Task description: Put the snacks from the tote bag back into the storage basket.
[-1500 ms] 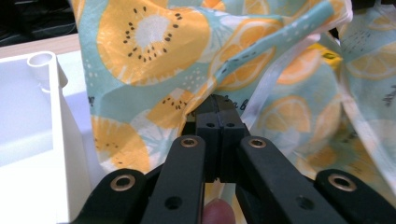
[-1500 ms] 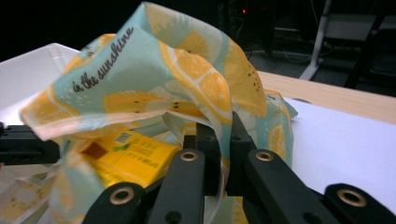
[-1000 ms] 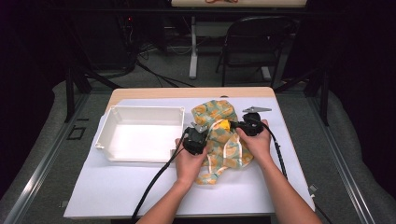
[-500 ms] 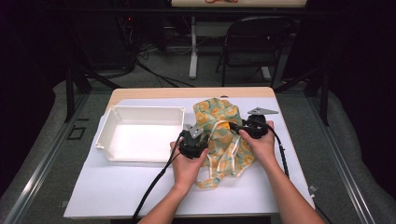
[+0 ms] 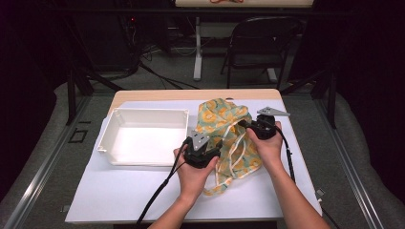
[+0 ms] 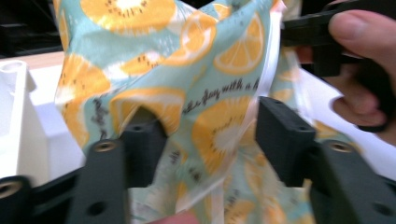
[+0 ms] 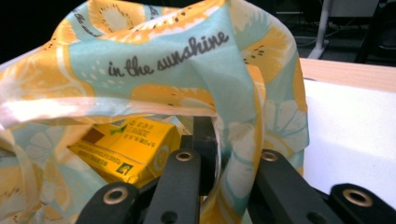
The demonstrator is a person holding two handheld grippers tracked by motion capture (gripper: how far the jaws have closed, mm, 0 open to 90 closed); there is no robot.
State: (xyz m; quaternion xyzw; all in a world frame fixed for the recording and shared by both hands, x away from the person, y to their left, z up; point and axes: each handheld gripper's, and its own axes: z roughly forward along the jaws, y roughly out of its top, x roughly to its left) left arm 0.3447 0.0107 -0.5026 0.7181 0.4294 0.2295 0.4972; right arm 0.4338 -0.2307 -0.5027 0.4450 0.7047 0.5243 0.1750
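A drawstring cloth bag point(image 5: 224, 119) printed with orange slices on pale blue lies right of the table's middle, its white cords point(image 5: 237, 157) trailing toward me. My right gripper point(image 5: 244, 125) holds the bag's right side; in the right gripper view it point(image 7: 229, 154) is shut on the bag's rim point(image 7: 243, 140). A yellow carton point(image 7: 128, 149) sits inside the raised mouth. My left gripper point(image 5: 214, 144) is at the bag's left side. In the left gripper view its jaws point(image 6: 210, 130) stand wide apart with the fabric point(image 6: 215, 93) hanging between them and over the left jaw's tip.
An empty white tray point(image 5: 114, 140) stands on the white mat at the left, close beside my left hand. Bare mat point(image 5: 124, 195) stretches along the near side. The table's wooden far edge point(image 5: 191, 94) runs behind the bag, with a chair beyond it.
The bag's mouth has been drawn up and apart between the grippers. My left gripper has slid slightly toward me, and the right gripper has shifted a little to the right.
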